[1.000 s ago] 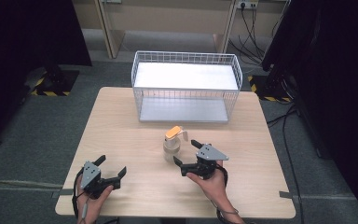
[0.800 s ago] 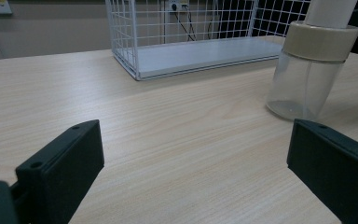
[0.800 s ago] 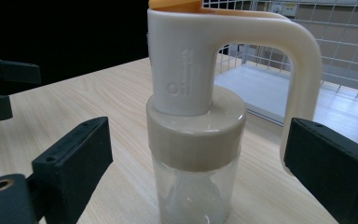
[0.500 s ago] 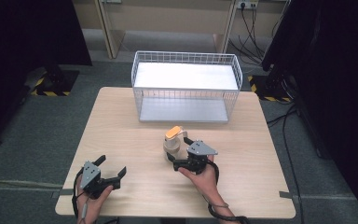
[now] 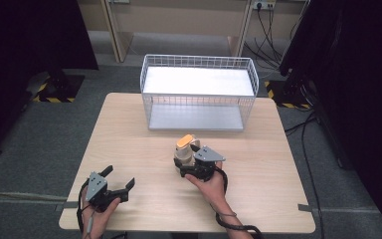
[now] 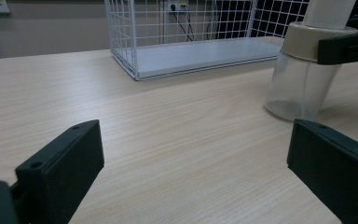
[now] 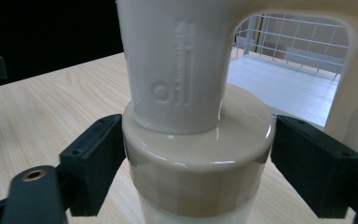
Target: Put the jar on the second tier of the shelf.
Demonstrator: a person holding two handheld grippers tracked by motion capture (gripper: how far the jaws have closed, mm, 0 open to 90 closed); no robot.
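Oil bottle (image 5: 184,154) upright on the light wood-grain counter (image 5: 278,199), near the middle, just in front of the wire basket (image 5: 198,92). Clear, smooth cylindrical body (image 6: 298,86); glossy beige round collar (image 7: 196,154); off-white moulded spout and looped handle (image 7: 177,60) above; orange cap (image 5: 184,142) on top. Raised lettering "oil" on the spout neck, with a vertical strip of smaller embossed characters beside it, too small to read. Right gripper (image 5: 191,167) at the bottle, matte black block fingers (image 7: 93,165) having just been closing, one at each side of the collar, left one touching or nearly so, right one with a narrow gap; not yet clamped. Left gripper (image 5: 117,180) low over the counter's near left corner, well apart from the bottle, fingers (image 6: 60,170) spread wide, nothing between them. Basket of thin white wire grid, rectangular, with flat white floor.
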